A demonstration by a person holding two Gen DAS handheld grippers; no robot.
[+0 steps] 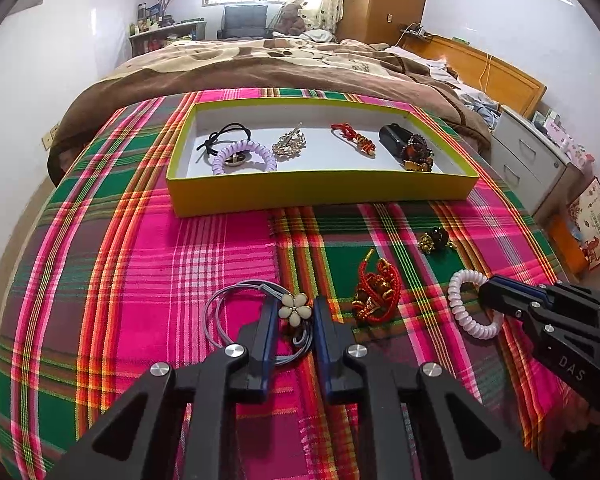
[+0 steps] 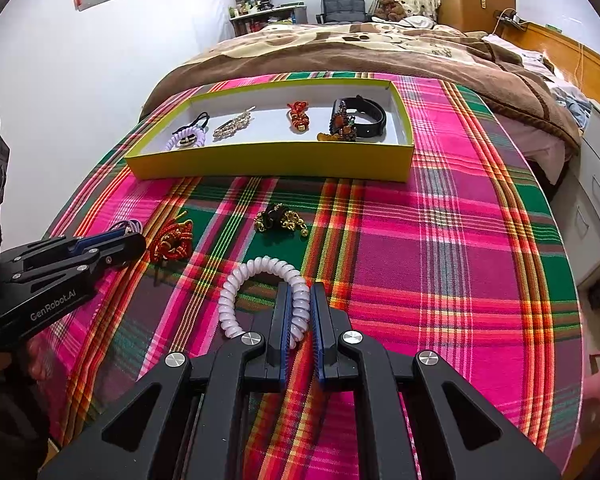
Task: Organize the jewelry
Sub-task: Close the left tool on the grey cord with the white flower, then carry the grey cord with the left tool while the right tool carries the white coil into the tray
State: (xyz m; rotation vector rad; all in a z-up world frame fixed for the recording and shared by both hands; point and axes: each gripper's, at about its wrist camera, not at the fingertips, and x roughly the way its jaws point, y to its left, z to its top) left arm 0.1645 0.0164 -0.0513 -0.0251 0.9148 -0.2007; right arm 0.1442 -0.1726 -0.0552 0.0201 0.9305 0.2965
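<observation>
Right jaws clamp white coil bracelet [image 2: 260, 296] | left jaws straddle flower hair-tie [image 1: 295, 309]

My right gripper [image 2: 299, 312] is clamped on the white spiral hair tie [image 2: 260, 292]; my left gripper [image 1: 294, 316] straddles the flower charm [image 1: 295, 309] on the grey hair bands [image 1: 228, 312], jaws not touching it. Red cord bracelet [image 1: 374, 290] and black-gold piece [image 1: 436, 239] lie loose on the plaid cloth [image 1: 140, 280]. Yellow tray [image 1: 324, 192] holds the purple spiral tie [image 1: 244, 156], black elastic [image 1: 228, 134], gold brooch [image 1: 289, 145], red knot [image 1: 354, 139], black watch [image 2: 360, 118] and amber bracelet [image 1: 416, 154].
</observation>
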